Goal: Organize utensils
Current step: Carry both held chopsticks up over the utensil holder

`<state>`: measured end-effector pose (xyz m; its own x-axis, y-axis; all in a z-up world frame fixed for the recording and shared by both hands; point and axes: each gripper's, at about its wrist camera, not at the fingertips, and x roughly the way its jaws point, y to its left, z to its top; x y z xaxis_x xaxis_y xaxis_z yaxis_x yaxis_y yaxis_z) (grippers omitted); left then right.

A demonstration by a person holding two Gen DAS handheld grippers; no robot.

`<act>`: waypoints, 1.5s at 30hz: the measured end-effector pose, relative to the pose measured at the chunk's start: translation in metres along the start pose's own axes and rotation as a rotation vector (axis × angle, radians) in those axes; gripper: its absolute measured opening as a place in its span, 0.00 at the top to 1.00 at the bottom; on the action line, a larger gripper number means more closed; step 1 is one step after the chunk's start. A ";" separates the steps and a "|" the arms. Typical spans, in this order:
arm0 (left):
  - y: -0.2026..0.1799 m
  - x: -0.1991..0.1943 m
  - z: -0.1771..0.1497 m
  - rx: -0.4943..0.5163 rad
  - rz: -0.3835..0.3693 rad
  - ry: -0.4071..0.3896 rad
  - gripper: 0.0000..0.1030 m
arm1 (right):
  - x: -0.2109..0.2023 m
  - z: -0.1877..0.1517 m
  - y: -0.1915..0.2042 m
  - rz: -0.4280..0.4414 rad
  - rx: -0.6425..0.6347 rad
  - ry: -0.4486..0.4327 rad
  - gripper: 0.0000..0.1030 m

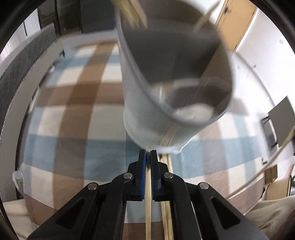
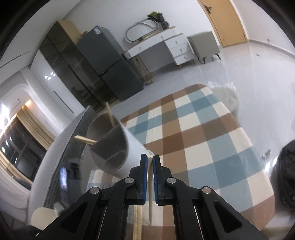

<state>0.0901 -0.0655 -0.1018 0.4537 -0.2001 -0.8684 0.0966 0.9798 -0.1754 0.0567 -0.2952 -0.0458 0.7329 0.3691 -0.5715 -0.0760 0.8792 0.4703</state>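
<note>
A white utensil holder with grey divided insides [image 1: 156, 103] fills the upper middle of the left wrist view, blurred, on a checked tablecloth [image 1: 73, 96]. Wooden sticks [image 1: 132, 13] poke out of its top. My left gripper [image 1: 148, 153] is shut on a thin wooden chopstick [image 1: 148, 203] just below the holder's base. In the right wrist view the holder [image 2: 118, 147] stands left of centre with wooden utensils [image 2: 110, 114] in it. My right gripper [image 2: 150, 157] is shut on a pale wooden utensil [image 2: 150, 199] beside the holder's base.
More wooden chopsticks [image 1: 166, 212] lie on the cloth right of my left gripper, and one [image 2: 137, 221] lies under my right gripper. A grey padded chair back [image 2: 60, 157] stands at the table's left. The table edge [image 2: 258, 140] drops off to the right.
</note>
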 end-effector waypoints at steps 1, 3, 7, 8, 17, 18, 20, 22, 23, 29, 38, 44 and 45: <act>0.001 -0.013 0.001 -0.005 -0.016 -0.046 1.00 | -0.001 -0.001 0.002 0.004 -0.006 -0.003 0.95; 0.000 -0.030 0.001 -0.005 -0.036 -0.119 1.00 | -0.006 -0.004 0.010 0.005 -0.033 -0.015 0.95; -0.004 -0.067 -0.006 0.007 -0.073 -0.244 1.00 | -0.013 -0.009 0.023 0.008 -0.080 -0.035 0.95; -0.008 -0.072 -0.005 0.015 -0.075 -0.265 1.00 | -0.016 -0.011 0.029 0.003 -0.104 -0.040 0.95; 0.004 -0.085 -0.008 0.039 -0.102 -0.334 1.00 | -0.019 -0.027 0.062 -0.051 -0.274 -0.063 0.95; 0.007 -0.083 -0.007 0.036 -0.108 -0.331 1.00 | -0.019 -0.027 0.063 -0.053 -0.277 -0.064 0.95; 0.010 -0.084 -0.007 0.035 -0.112 -0.329 1.00 | -0.020 -0.027 0.066 -0.061 -0.287 -0.074 0.95; 0.007 -0.088 -0.007 0.043 -0.115 -0.324 1.00 | -0.021 -0.027 0.069 -0.061 -0.292 -0.082 0.95; 0.006 -0.090 -0.008 0.048 -0.117 -0.322 1.00 | -0.022 -0.026 0.071 -0.060 -0.297 -0.088 0.95; -0.004 -0.096 -0.007 0.125 -0.114 -0.293 1.00 | -0.024 -0.026 0.080 -0.065 -0.317 -0.104 0.95; 0.003 -0.110 0.006 0.110 -0.138 -0.273 1.00 | -0.033 -0.012 0.083 -0.059 -0.305 -0.151 0.95; 0.000 -0.132 0.022 0.117 -0.162 -0.316 1.00 | -0.036 0.002 0.086 -0.055 -0.295 -0.168 0.95; -0.001 -0.137 0.025 0.118 -0.169 -0.324 1.00 | -0.038 0.005 0.088 -0.054 -0.299 -0.175 0.95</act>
<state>0.0502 -0.0394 0.0294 0.6774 -0.3680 -0.6370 0.2864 0.9295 -0.2324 0.0255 -0.2337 0.0204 0.8439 0.2850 -0.4546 -0.2097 0.9551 0.2094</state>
